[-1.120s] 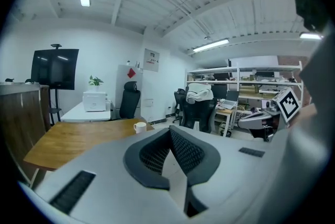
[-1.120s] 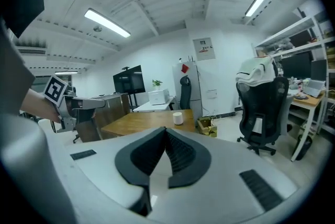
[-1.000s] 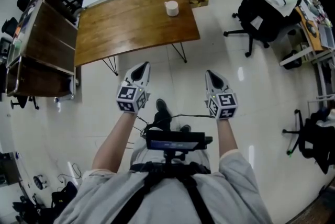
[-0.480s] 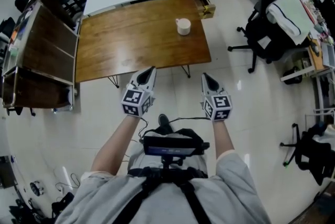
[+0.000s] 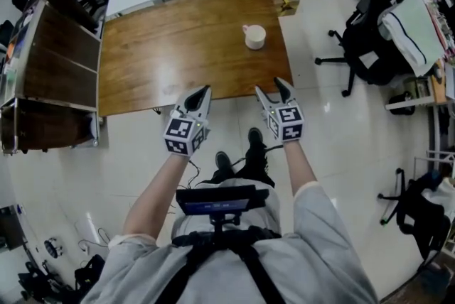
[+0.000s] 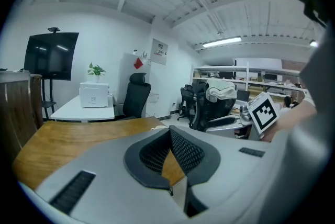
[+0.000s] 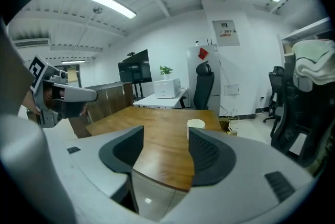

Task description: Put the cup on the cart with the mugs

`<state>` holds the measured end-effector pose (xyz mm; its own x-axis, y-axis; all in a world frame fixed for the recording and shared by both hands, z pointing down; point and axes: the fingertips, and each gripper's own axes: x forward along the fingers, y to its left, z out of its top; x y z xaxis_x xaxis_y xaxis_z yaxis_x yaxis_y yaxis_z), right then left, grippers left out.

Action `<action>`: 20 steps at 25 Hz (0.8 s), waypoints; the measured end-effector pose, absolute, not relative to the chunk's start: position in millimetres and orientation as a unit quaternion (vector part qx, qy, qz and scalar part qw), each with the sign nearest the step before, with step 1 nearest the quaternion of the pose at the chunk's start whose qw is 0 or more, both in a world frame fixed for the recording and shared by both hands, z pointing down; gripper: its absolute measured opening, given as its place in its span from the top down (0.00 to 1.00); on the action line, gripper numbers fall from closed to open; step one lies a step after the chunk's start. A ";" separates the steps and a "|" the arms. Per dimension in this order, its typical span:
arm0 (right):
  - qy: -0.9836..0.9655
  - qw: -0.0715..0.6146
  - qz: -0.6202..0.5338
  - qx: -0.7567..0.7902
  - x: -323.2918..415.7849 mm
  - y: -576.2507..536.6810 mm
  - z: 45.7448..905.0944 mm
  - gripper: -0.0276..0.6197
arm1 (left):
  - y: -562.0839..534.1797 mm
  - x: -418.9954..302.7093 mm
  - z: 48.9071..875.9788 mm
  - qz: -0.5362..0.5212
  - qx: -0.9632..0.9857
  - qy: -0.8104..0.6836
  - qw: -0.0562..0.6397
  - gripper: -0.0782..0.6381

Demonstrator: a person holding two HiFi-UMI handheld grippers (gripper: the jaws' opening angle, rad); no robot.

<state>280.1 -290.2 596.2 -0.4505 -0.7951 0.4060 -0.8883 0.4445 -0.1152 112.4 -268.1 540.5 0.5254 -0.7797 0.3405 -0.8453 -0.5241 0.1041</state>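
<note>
Cup of white ceramic (image 5: 254,36) is standing ahead of your right tool (image 5: 272,88), whose empty jaws have just been opening; rushing in, you're risking toppling it.

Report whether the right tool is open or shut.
Open. On the right tool the jaws have just been opening and stand apart, nothing between them; the cup stands beyond on the table.

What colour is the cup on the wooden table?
The cup is white, best seen in the head view.
</note>
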 end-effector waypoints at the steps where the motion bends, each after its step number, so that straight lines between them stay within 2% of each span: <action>1: -0.838 0.151 0.161 0.498 278.8 -302.2 603.4 0.55 | -274.8 112.4 542.3 0.128 0.860 -0.475 0.134 0.88; 2: -0.839 0.154 0.164 0.495 277.9 -314.4 610.2 0.54 | -281.3 112.4 542.7 0.127 0.858 -0.479 0.138 0.88; 7: -0.831 0.166 0.189 0.496 286.6 -376.8 647.5 0.35 | -315.6 116.3 554.4 0.134 0.846 -0.495 0.149 0.88; 20: -0.838 0.225 0.187 0.460 288.8 -495.6 733.2 0.23 | -380.0 130.2 603.8 0.149 0.817 -0.525 0.188 0.88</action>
<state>288.8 -495.6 733.2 -0.4752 -0.6879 0.5486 -0.8556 0.5067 -0.1059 130.2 -380.0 603.8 0.4045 -0.8016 0.4402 -0.9134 -0.3783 0.1503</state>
